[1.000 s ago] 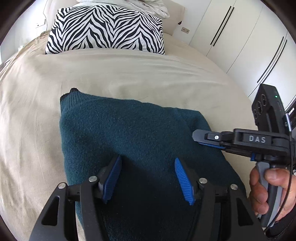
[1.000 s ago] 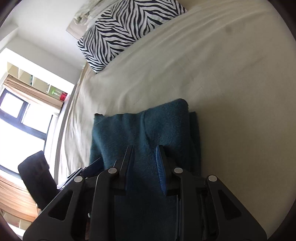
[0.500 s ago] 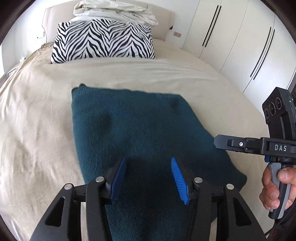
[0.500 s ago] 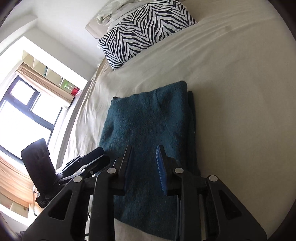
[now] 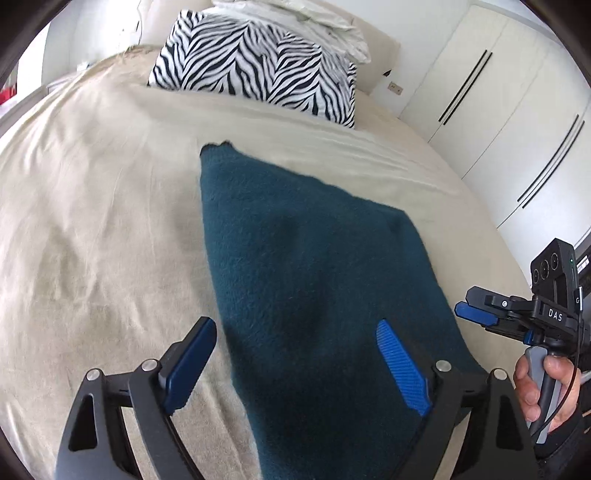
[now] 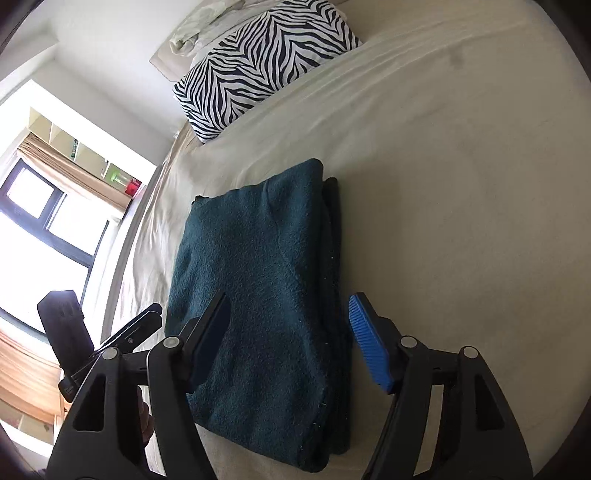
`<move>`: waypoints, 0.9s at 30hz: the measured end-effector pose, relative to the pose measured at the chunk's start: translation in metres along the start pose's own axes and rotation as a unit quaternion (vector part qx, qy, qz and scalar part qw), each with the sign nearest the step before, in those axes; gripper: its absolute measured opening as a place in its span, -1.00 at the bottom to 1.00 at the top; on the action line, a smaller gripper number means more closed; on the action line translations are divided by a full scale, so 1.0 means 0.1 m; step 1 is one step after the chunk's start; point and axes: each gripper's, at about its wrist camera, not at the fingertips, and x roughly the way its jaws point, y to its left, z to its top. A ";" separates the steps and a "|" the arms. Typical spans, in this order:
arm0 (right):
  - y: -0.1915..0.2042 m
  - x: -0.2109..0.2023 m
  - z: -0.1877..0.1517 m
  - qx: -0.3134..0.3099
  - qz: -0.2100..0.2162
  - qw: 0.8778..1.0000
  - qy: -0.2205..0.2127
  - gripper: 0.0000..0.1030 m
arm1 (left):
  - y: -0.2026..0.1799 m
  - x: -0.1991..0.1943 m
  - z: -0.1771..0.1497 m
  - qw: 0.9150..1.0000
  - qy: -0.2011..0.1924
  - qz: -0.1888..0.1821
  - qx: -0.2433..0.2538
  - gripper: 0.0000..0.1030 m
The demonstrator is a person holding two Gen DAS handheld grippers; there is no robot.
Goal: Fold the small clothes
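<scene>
sweater's (image 5: 317,280) near edge cut off, pillow (image 5: 258,62) blurred

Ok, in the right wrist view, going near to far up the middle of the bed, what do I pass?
Right gripper, fingers spread → folded teal sweater → bare beige sheet → zebra pillow → crumpled white bedding.

Both grippers' fingers (image 5: 400,363) now wider apart.

Right gripper (image 6: 291,332) spread wide above folded teal sweater (image 6: 255,295) on bed (image 6: 461,184).
</scene>
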 end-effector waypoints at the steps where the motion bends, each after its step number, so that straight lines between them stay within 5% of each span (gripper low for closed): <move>1: -0.06 0.09 0.02 0.011 -0.003 1.000 0.013 0.27 | 0.08 0.11 -0.02 1.000 0.023 -0.004 -0.017 0.74; 6: -0.18 0.48 0.07 0.024 0.007 0.999 0.040 0.24 | 0.15 0.27 0.01 0.999 0.033 -0.016 -0.037 0.75; 7: -0.15 0.52 0.08 0.017 0.007 0.999 0.041 0.14 | 0.13 0.30 0.02 0.999 0.036 -0.016 -0.034 0.74; 8: -0.10 0.59 0.10 0.010 0.005 0.999 0.048 -0.25 | 0.11 0.34 0.06 0.998 0.042 -0.017 -0.031 0.63; 12: -0.02 0.72 0.15 -0.007 -0.021 0.998 0.056 -0.53 | 0.06 0.42 0.14 0.997 0.057 -0.025 -0.041 0.22; 18: 0.12 0.58 0.17 -0.038 -0.035 0.998 0.028 -0.61 | -0.09 0.27 0.16 0.999 0.038 -0.007 -0.024 -0.17; 27: 0.22 0.05 0.35 -0.048 -0.023 0.998 -0.014 -0.62 | -0.50 0.03 0.31 0.999 0.006 -0.033 0.010 -0.21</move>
